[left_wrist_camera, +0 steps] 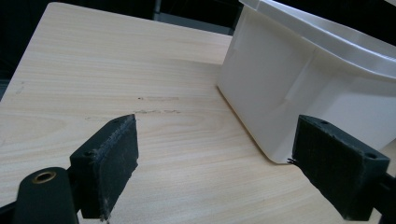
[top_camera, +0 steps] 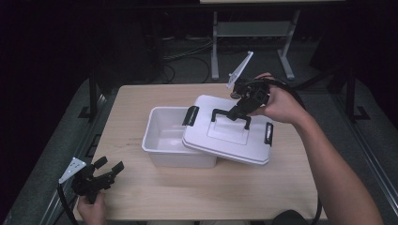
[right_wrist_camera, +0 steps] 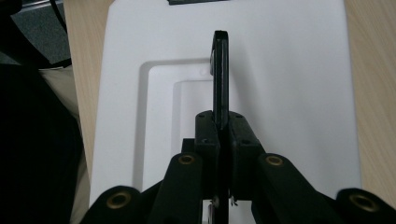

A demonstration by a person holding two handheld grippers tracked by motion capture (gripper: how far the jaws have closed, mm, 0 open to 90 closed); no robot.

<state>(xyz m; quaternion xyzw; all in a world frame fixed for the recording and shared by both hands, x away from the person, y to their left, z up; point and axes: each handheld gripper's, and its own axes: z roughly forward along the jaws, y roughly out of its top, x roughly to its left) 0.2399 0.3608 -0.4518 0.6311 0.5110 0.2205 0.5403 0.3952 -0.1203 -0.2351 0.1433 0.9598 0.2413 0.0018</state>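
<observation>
White lid (top_camera: pixel 230 136) in right gripper (top_camera: pixel 236 111)

Light wooden table (top_camera: pixel 155 197); grey metal stand (top_camera: pixel 253 33), cables (top_camera: pixel 187 51) on floor behind.

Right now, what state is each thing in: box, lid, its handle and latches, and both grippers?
Box: open, upright on the table, nothing visible inside.
Lid: off its seat, tilted, overlapping the box's right rim.
Lid handle: raised, clamped.
Lid latches: unfastened.
Right gripper: shut on the lid handle.
Left gripper: open, holding nothing, beside the box.
</observation>
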